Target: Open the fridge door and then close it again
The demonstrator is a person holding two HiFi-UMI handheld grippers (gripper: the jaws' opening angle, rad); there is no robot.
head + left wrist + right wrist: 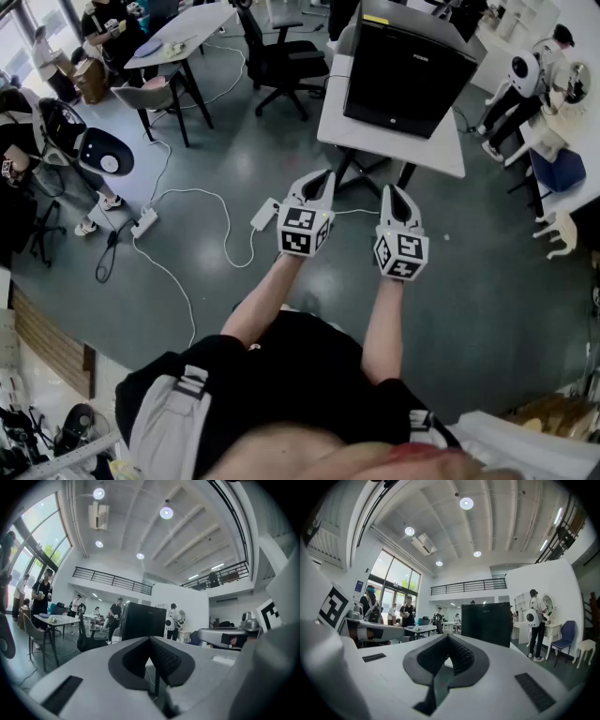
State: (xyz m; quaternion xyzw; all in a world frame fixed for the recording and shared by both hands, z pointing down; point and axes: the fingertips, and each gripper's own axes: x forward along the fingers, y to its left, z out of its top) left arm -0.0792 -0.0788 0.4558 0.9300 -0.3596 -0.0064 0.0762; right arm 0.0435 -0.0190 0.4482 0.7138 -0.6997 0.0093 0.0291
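Fridge (408,70), black, stands on a white table (441,150); left gripper (322,175) and right gripper (392,190) point at it, both closed, empty.

No word, number or brand name is legible anywhere. The fridge (403,66) on the desk (441,150) has a small pale mark at six o'clock on its front, too small to read. The left gripper (319,180) and right gripper (396,192) carry only black-and-white square marker patterns. A blue wall sign (358,587) is illegible.
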